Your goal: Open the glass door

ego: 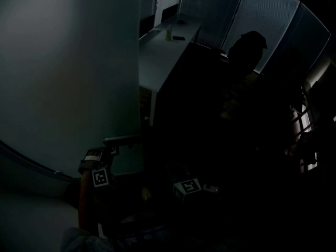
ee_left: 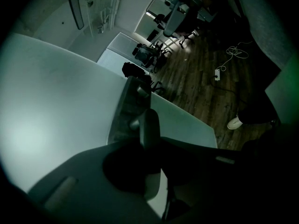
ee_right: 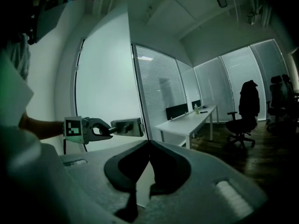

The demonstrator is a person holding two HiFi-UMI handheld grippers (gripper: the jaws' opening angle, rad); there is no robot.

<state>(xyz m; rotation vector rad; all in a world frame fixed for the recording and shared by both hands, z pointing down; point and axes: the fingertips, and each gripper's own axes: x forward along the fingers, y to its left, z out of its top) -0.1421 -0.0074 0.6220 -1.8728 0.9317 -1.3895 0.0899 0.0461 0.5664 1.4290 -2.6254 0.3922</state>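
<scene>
Two grippers are in use, and only one is working. Your left gripper (ee_right: 110,130) does the job while your right gripper (ee_right: 149,143) stands by. The glass door (ee_right: 105,78) fills the left of the right gripper view, and its handle (ee_right: 127,127) projects near the door's free edge. You hold the left gripper in line with the handle, probably so that a pull along your arm swings the door. Its jaws are part closed and clenched on the handle's near end. Your right gripper hangs back, well apart from the door. Its jaws meet at the tips with nothing between them. The desk (ee_right: 187,122) stands beyond the door.
</scene>
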